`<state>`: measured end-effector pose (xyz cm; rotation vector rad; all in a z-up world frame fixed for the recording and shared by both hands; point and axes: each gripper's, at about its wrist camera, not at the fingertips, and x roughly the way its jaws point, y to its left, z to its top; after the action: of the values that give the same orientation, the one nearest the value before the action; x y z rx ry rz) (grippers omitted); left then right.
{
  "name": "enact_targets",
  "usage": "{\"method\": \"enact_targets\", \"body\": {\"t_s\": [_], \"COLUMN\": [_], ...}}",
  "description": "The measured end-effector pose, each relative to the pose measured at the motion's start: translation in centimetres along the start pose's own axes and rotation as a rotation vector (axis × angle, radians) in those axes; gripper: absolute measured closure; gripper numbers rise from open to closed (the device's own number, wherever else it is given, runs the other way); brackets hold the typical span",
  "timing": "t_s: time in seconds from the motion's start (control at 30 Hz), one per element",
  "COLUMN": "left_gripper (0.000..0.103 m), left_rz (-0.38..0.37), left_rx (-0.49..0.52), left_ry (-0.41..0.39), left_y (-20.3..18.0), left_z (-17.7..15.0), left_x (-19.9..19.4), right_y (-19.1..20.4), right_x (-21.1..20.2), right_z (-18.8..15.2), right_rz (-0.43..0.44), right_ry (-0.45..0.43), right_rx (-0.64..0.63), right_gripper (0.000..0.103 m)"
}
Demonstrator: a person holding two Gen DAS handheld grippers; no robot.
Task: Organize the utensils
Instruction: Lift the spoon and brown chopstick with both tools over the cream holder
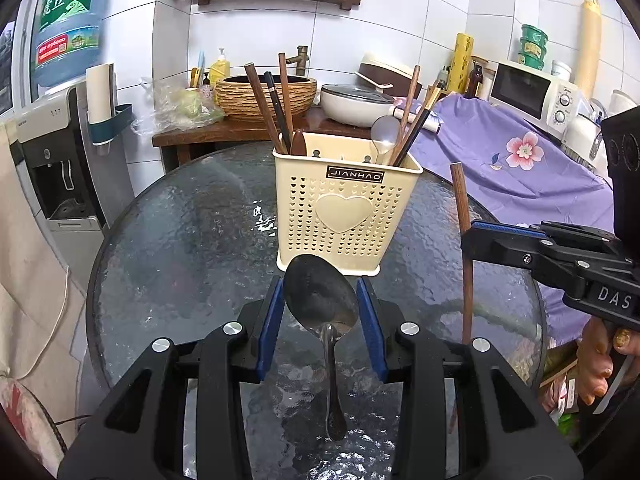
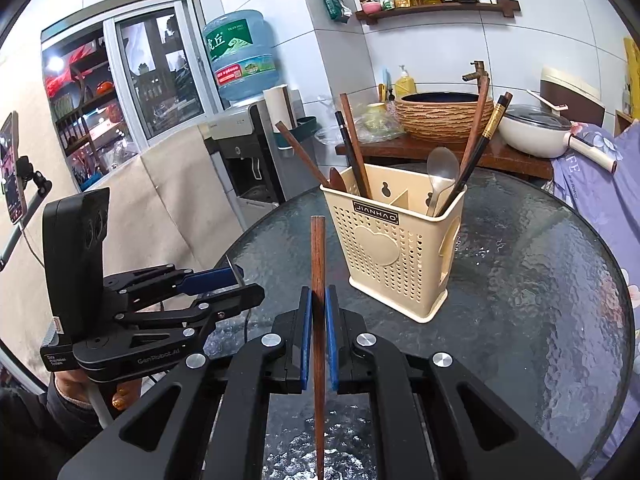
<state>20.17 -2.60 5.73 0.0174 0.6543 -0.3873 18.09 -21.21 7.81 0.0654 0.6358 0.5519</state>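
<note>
Holding a brown wooden chopstick (image 2: 318,280) upright in my clamped right claw (image 2: 318,308) — the cream perforated plastic utensil holder (image 2: 394,248) stands ahead-right; the left claw (image 1: 320,304) brackets a metal spoon (image 1: 322,300), grip unclear.

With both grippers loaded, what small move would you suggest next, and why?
Probably carry the right gripper, shut on the upright wooden chopstick, over the cream utensil holder toward the compartment holding chopsticks. The left gripper holds a metal spoon by its bowl.

2 metal spoons (image 1: 320,300) (image 2: 440,172), 6 chopsticks (image 2: 318,320), 1 wooden spoon (image 2: 338,180), 1 holder (image 1: 344,216).
</note>
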Motion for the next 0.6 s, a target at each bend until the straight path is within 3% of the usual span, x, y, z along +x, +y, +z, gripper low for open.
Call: {"method": "enact_targets", "body": {"t_s": [0.33,0.6], "left_gripper": [0.065,0.065], "left_rz": [-0.024,-0.029], "left_rx": [-0.008,0.028], "left_ry": [-0.049,-0.138], "left_y": [-0.1,-0.9], "left_z": [1.4,5.3], "left_x": [-1.1,-3.3], "right_y": [0.3,0.9], "right_x": [-1.4,-2.6], "right_z": [0.8,3.7], "right_rz": [-0.001,-0.022], "right_ry": [-0.075,-0.119], "right_rx": [-0.008,-0.046], "right_gripper": [0.096,0.096]}}
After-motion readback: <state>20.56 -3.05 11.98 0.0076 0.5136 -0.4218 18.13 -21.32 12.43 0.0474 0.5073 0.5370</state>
